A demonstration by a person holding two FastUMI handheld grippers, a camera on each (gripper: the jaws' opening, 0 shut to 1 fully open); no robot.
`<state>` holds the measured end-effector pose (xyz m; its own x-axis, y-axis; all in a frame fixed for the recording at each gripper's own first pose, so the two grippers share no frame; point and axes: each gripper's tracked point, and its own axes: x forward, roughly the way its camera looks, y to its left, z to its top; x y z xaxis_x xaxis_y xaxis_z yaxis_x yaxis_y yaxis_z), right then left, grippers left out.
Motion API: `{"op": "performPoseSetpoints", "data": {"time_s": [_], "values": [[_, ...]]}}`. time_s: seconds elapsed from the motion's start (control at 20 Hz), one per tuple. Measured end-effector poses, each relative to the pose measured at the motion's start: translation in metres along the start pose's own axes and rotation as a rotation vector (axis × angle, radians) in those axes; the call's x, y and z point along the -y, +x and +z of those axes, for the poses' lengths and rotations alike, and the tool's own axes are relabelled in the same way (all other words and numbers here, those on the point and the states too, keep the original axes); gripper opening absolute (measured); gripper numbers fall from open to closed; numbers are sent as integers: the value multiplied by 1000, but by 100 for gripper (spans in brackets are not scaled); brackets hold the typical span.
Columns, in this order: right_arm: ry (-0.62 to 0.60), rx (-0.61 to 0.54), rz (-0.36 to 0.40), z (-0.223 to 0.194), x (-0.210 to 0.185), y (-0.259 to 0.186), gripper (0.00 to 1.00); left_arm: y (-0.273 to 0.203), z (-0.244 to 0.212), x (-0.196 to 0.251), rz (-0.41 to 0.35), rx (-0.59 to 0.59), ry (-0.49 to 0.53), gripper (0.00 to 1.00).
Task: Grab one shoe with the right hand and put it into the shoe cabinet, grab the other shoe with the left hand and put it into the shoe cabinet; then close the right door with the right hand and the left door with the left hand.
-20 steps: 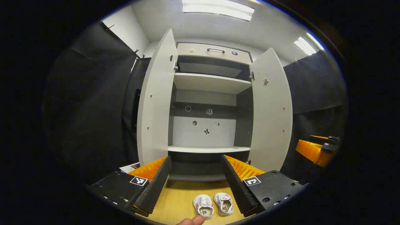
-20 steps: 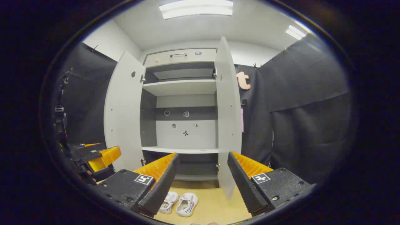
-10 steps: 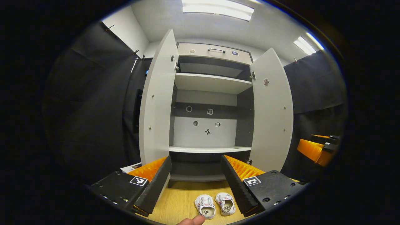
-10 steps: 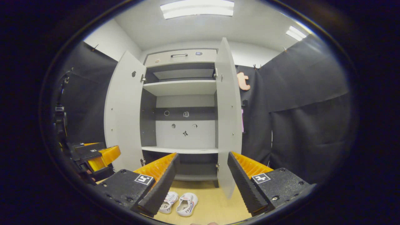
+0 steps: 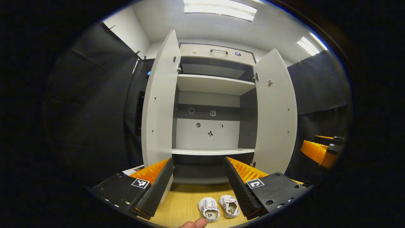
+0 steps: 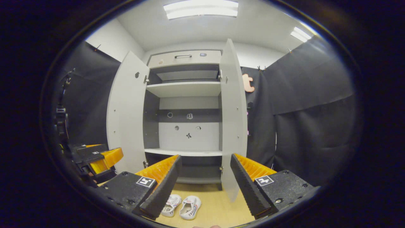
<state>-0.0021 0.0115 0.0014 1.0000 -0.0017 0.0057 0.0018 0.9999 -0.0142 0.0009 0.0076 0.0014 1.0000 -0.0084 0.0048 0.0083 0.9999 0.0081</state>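
Two small white shoes with red and blue trim lie side by side on the wooden floor: the left shoe and the right shoe, also seen as a pair in the right gripper view. Behind them stands the white shoe cabinet with its left door and right door swung wide. My left gripper hangs open above the shoes, empty. My right gripper is open too, above and to the right of the pair. The left gripper appears at the left of the right gripper view.
The cabinet has a middle shelf, an upper shelf and a top drawer with a handle. Black cloth walls close in both sides. A fingertip pokes in at the bottom edge. The other gripper sits at the right.
Both views have drifted very slightly; the shoes sit a touch further right in the left gripper view. Neither gripper's jaws have changed and nothing has been picked up.
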Motion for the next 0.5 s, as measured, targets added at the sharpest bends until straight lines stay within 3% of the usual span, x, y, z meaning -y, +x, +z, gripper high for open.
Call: {"op": "performPoseSetpoints", "data": {"time_s": [0.1, 0.15, 0.25, 0.3, 0.35, 0.4, 0.5], "values": [[-2, -1, 3, 0, -2, 0, 94, -1, 0, -1, 0, 0, 2, 95], [-3, -2, 5, 7, -7, -5, 99, -1, 0, -1, 1, 0, 2, 95], [-2, -1, 9, 8, -9, -4, 94, -1, 0, -2, 1, 1, 0, 95], [-2, -1, 9, 7, -9, -3, 99, 0, 0, -3, 2, 0, 1, 95], [-3, -4, 11, 7, -10, -2, 94, 0, -1, -4, 2, -1, 0, 95], [-3, -8, 13, 6, -11, -1, 99, 0, -1, -4, 2, -2, 0, 95], [-2, -15, 22, 3, -16, 2, 99, 0, -2, -6, 4, -2, -1, 95]]}}
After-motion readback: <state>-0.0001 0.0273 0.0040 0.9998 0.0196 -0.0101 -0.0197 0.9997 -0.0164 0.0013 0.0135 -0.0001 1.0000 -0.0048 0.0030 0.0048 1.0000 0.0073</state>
